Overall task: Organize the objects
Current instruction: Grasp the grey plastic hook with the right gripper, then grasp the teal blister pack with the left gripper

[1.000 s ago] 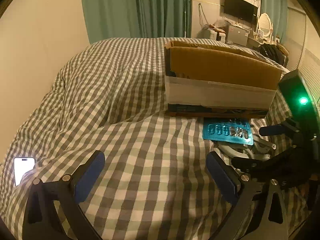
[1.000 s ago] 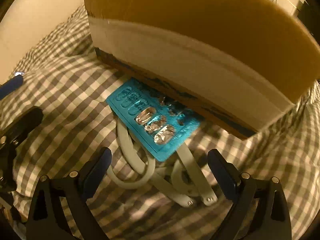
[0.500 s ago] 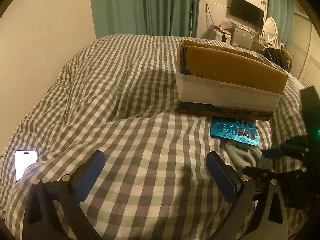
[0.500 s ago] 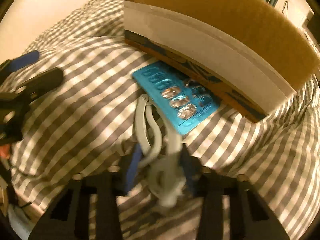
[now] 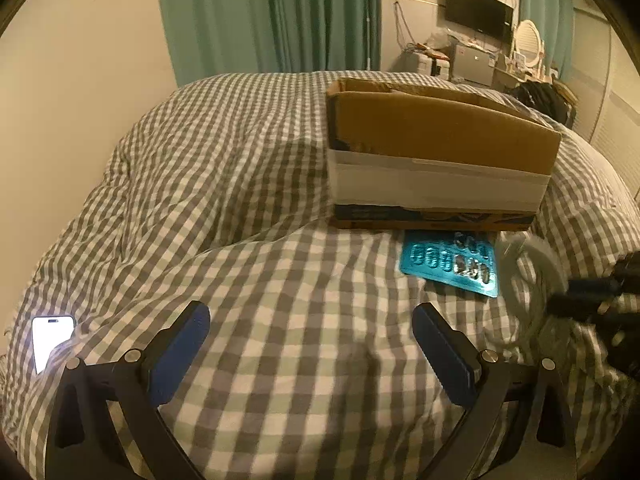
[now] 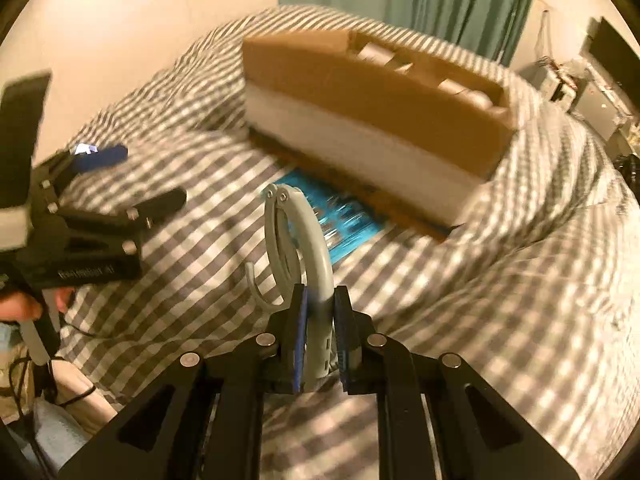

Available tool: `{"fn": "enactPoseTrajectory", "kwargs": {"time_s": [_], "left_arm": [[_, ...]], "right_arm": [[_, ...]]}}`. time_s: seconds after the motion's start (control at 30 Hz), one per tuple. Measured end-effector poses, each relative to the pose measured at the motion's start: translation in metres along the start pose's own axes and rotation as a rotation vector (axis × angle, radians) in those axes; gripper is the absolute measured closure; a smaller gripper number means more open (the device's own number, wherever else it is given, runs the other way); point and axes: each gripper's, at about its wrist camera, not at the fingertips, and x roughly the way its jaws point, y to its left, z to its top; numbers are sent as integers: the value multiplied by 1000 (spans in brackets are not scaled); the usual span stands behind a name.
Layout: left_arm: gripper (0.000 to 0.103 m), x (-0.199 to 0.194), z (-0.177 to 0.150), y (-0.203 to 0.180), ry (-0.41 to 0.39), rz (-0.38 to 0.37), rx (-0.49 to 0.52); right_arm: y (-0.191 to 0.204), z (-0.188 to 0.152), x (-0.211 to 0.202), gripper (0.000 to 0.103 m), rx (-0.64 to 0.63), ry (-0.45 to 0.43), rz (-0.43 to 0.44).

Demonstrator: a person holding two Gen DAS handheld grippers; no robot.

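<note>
Currently, your grippers work over a checked bedspread [image 5: 248,200] that fills both views. Ahead of your right gripper [image 6: 320,316] sits the cardboard box [image 6: 372,108], open at the top, with pale items visible inside along its far edge; what they are cannot be told. From your left gripper [image 5: 308,344], the same box [image 5: 436,148] lies ahead and to the right.

Your left gripper is spread wide, its blue pads [image 5: 180,352] well apart with only bedspread between them. It appears in the right wrist view at the left, held by a hand [image 6: 24,304].

Between your right gripper and the box, touching the box's near bottom edge, lies a blue blister pack [image 6: 340,220]. In the left wrist view the pack [image 5: 448,264] sits ahead and right of the left gripper.

Your right gripper is pinching the gray hanger clip [image 6: 296,248] at its base, the curved arms rising ahead of the fingertips, clear of the bedspread. The image there is motion-blurred.

A lit phone [image 5: 52,340] lies on the bedspread to the left of your left gripper.
</note>
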Motion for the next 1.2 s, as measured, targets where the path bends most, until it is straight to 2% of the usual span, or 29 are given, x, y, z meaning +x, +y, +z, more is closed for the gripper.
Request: {"fn": "enactPoseTrajectory", "kwargs": {"time_s": [0.07,0.3,0.47,0.53,0.63,0.77,0.9,0.93,0.97,1.03,1.17,1.2], "left_arm": [[0,4,4,-11,1,-21,24],[0,25,13,-55,28,-103,99],[0,43,8,-83,64,-114,157],[0,50,6,-91,69,-105,191],[0,62,1,-106,70,-54,266],[0,73,0,-119,34,-8,346],[0,78,5,-126,-3,1,405],[5,79,5,-127,-8,-1,422],[17,80,5,-129,-6,-16,433],[35,79,4,-130,4,-63,451],[69,64,-6,-136,-42,-68,548],[68,62,-7,-135,-41,-74,551]], "right_arm": [[-11,2,-14,91,17,-31,-18],[-21,20,-23,91,47,-97,-62],[-38,24,-37,91,56,-141,-118],[-46,24,-39,91,68,-148,-125],[-53,22,-36,91,88,-141,-114],[-59,19,-30,91,105,-137,-93],[-63,18,-29,91,120,-139,-79],[-63,17,-29,91,121,-141,-77],[-63,16,-29,91,121,-141,-76],[-63,16,-29,90,124,-142,-75],[-62,16,-30,90,123,-144,-74],[-61,16,-31,90,121,-146,-72]]}}
